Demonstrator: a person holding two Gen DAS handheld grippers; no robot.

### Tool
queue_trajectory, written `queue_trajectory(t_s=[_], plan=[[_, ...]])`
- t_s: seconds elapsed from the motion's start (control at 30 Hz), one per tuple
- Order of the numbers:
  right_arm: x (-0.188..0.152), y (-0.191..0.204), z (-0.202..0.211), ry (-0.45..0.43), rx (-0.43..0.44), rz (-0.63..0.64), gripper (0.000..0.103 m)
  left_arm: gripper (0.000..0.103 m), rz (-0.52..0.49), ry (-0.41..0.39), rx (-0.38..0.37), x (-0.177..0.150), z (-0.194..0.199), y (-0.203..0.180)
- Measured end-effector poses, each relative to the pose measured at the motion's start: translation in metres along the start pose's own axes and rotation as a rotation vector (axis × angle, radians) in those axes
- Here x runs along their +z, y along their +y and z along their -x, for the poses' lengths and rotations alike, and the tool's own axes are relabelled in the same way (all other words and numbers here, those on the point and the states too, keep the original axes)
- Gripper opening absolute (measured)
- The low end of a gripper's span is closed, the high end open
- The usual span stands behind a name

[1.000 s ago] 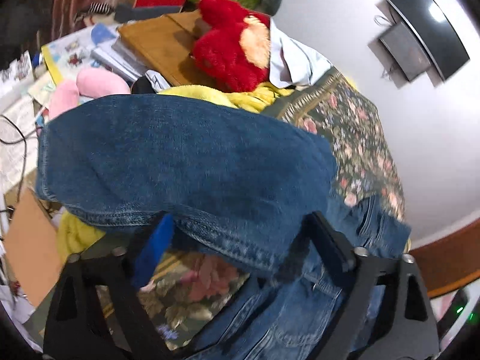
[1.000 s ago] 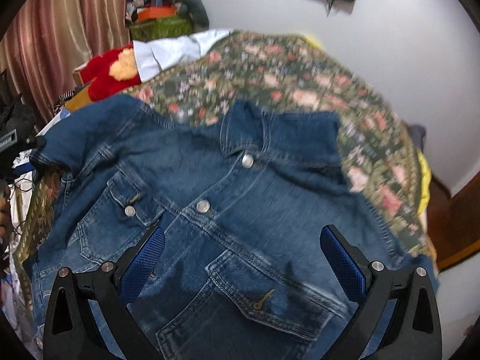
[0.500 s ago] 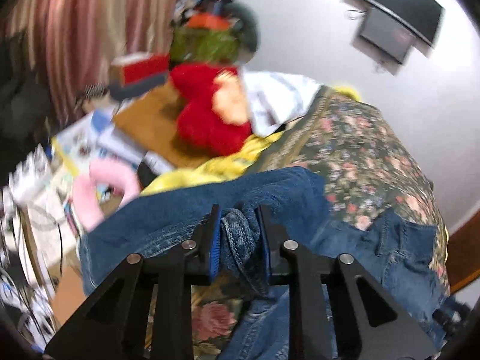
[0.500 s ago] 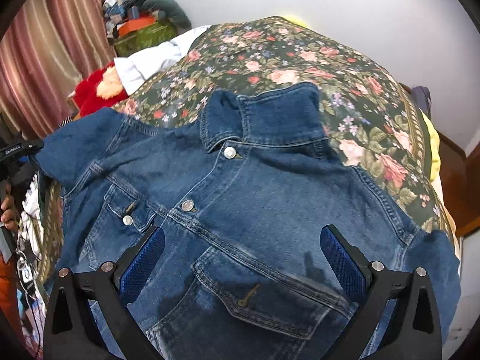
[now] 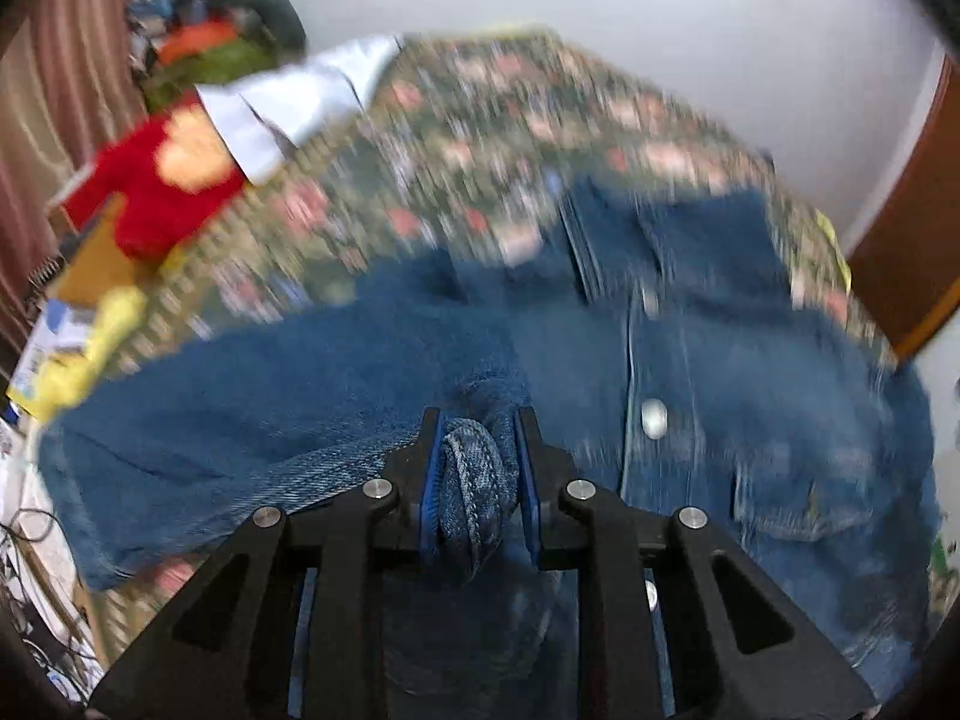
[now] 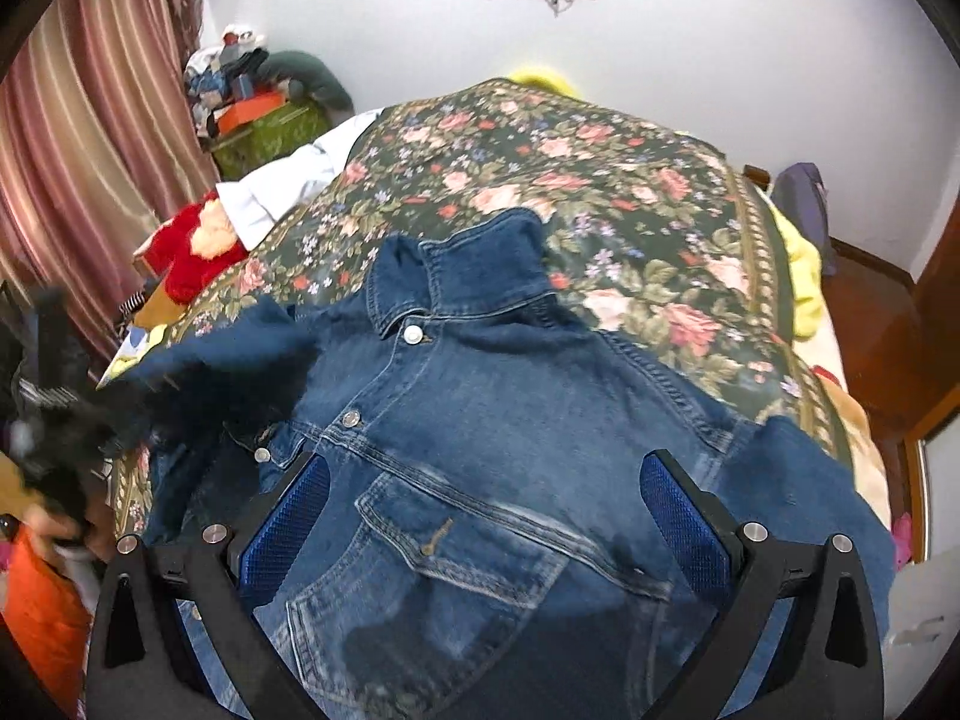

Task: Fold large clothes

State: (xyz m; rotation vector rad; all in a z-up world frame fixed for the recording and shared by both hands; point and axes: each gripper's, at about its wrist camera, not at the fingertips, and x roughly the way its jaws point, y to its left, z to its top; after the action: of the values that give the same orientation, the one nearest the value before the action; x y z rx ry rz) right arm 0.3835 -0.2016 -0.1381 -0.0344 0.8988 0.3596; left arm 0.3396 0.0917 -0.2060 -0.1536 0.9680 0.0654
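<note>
At the far left, beyond the bed's edge, a red plush toy [image 6: 192,252] lay beside a pale blue-white cloth [image 6: 288,183], both against the flowered bedspread [image 6: 600,180]. The denim jacket [image 6: 480,420] lay front up on that bedspread, collar toward the wall, its buttons and chest pocket showing. The left tongs [image 5: 477,468] were closed tight on a bunched roll of the jacket's sleeve cuff, the blue pads [image 5: 431,486] pressing the denim from both sides, with the sleeve stretching away to the left and the jacket's body spreading ahead and to the right; that view was blurred. In the right wrist view the left tongs showed only as a dark blurred shape at the left edge, by the sleeve. The right tongs [image 6: 486,516] stood wide apart over the jacket's lower front, gripping nothing, the chest pocket lying between the two blue pads [image 6: 285,525]. Whether they touched the cloth could not be told.
</note>
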Motion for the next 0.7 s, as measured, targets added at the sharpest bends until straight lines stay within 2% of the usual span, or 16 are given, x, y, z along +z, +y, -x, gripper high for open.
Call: queue_trajectory(t_s=[0.07,0.17,0.23,0.3,0.43,0.53,0.7], plan=[[-0.003,-0.005,0.011,-0.013,-0.01,-0.001,0.103,0.026,-0.009,0.051,0.006,-0.013,-0.013,-0.008],[-0.007,-0.01,0.027,-0.036,-0.032,0.008,0.103,0.042,-0.01,0.091,-0.014,-0.024,-0.013,-0.007],[-0.009,-0.012,0.036,-0.054,-0.054,0.019,0.103,0.054,0.019,0.073,-0.028,-0.029,0.001,0.001],[-0.011,-0.012,0.042,-0.07,-0.073,0.033,0.103,0.069,0.06,0.016,-0.033,-0.034,0.025,0.014],[-0.014,-0.006,0.049,-0.097,-0.094,0.068,0.103,0.076,0.163,-0.055,-0.064,-0.038,0.063,0.049],[-0.015,0.003,0.05,-0.107,-0.088,0.091,0.103,0.078,0.29,-0.077,-0.066,-0.048,0.077,0.09],[-0.014,0.026,0.05,-0.123,-0.073,0.151,0.103,0.078,0.494,-0.006,-0.063,-0.074,0.061,0.151]])
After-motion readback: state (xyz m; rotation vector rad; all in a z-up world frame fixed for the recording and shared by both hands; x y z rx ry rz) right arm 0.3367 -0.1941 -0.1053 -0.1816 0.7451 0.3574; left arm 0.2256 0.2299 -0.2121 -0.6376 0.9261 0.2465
